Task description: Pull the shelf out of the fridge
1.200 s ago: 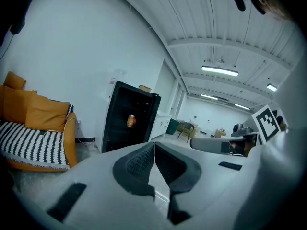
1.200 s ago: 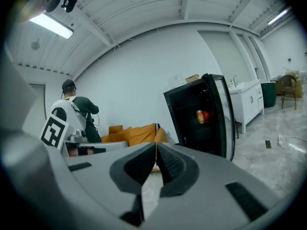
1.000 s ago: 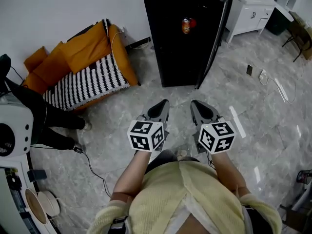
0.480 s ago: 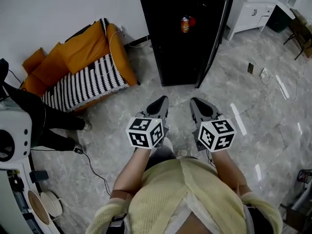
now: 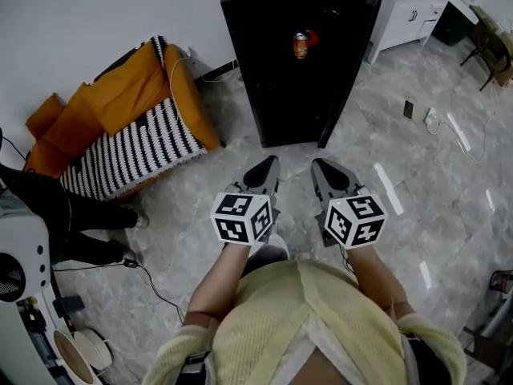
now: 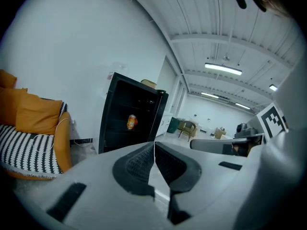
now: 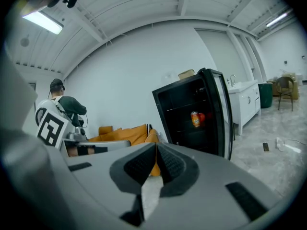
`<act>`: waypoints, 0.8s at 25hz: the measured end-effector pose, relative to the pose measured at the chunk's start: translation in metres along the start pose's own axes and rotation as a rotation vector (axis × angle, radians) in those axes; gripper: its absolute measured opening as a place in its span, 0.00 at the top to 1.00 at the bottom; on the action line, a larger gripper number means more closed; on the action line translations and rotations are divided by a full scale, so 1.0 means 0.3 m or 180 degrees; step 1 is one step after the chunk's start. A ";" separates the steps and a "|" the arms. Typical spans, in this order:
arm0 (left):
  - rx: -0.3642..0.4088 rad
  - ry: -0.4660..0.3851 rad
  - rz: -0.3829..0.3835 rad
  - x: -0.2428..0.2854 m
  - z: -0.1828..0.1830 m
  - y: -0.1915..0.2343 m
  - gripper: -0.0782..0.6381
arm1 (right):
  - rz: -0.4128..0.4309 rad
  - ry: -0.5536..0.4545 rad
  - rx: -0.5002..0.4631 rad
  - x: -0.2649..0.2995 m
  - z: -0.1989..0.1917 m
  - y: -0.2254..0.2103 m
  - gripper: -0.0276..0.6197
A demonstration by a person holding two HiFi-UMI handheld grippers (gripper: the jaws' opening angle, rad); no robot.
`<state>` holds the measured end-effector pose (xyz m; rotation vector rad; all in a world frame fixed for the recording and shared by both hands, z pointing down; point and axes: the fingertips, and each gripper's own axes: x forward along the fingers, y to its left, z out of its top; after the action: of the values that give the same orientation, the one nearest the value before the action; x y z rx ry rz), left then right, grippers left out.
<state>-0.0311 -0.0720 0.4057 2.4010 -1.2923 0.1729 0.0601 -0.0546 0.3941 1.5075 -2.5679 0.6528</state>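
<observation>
A grey marble floor [image 5: 401, 167] is seen, with an open black fridge [image 5: 280, 70] at the far wall and an orange sofa [image 5: 120, 119] to its left; the shelf [image 7: 182, 129], bearing a can [image 5: 300, 45], is inside the fridge. Compared with the earlier frame, the fridge is seen slightly nearer. The left gripper [image 5: 268, 164] and right gripper [image 5: 320, 167] are held side by side, well apart from the fridge, jaws closed together on nothing.

Top of fridge [image 5: 272, 70] cut off by head view's edge; I cannot make out the shelf in its dark interior; dark floor item [image 5: 409, 109] too small to identify.
</observation>
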 end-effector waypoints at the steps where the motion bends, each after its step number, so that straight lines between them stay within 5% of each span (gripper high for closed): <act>1: -0.0010 0.0008 -0.0009 0.014 0.005 0.013 0.85 | -0.0008 0.0008 0.0004 0.017 0.005 -0.004 0.91; 20: 0.0021 0.0075 -0.0282 0.235 0.131 0.207 0.85 | -0.0363 -0.0040 0.0090 0.284 0.113 -0.070 0.91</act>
<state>-0.0457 -0.1727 0.4090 2.4487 -1.1742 0.1795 0.0394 -0.1462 0.3948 1.6573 -2.4694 0.6706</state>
